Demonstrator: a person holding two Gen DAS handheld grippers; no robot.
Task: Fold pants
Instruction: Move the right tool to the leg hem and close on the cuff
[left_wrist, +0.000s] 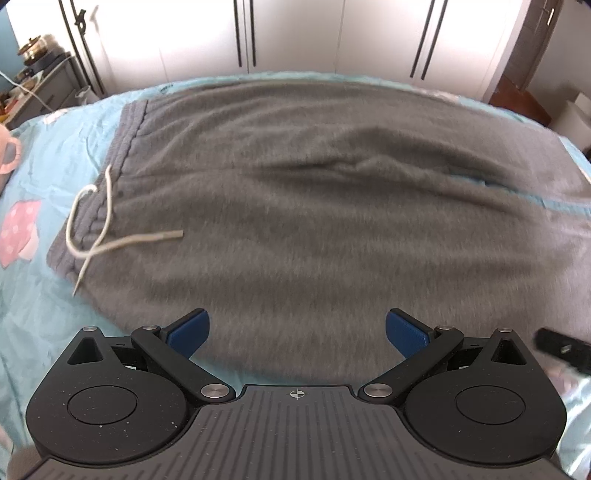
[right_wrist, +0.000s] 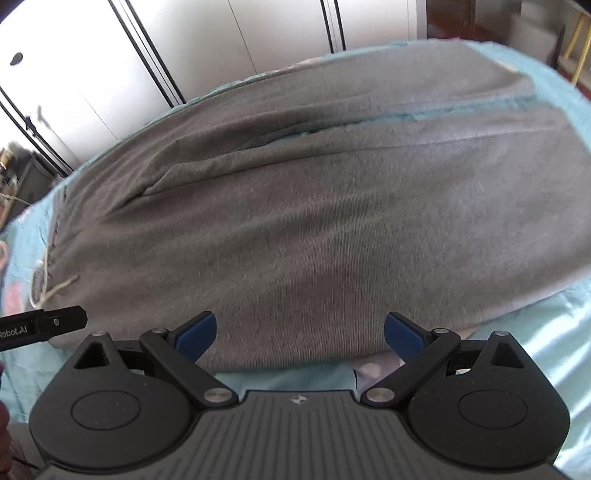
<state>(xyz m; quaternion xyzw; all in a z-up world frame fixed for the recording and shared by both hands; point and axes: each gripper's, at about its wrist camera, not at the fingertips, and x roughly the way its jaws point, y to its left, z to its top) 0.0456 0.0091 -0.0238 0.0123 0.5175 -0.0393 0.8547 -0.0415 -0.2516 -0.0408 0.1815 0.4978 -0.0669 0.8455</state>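
Pants (left_wrist: 314, 206), grey knit, laid flat on a light blue bedsheet (left_wrist: 48, 173) and taken here as the landmark for every other item. Waistband (left_wrist: 110, 158): ribbed, at the pants' left end in the left wrist view. Drawstring (left_wrist: 107, 236): off-white cord, looped and crossed over the waistband, one end lying on the grey fabric, the other reaching the sheet just past the pants' near edge. Legs: running away to the right of the waistband, side by side, a thin strip of sheet showing between them toward the far end (right_wrist: 388, 118).

Left gripper (left_wrist: 297, 332): at the pants' near edge, toward the waistband end, blue pads (left_wrist: 190, 330) spread wide apart with nothing between them, above the grey fabric; whether they touch it cannot be told.

Right gripper (right_wrist: 299, 334): also at the near edge, further along the legs, jaws likewise released and empty, pads (right_wrist: 402, 334) over the hem line where grey cloth meets sheet. In its view, the black tip of the left gripper (right_wrist: 44, 326) shows close to the drawstring (right_wrist: 51, 291).

Wardrobe doors (left_wrist: 295, 33): white, dark vertical handles, beyond the pants' far edge.

Sheet print: pink cupcake motif (left_wrist: 18, 232), left of the waistband.
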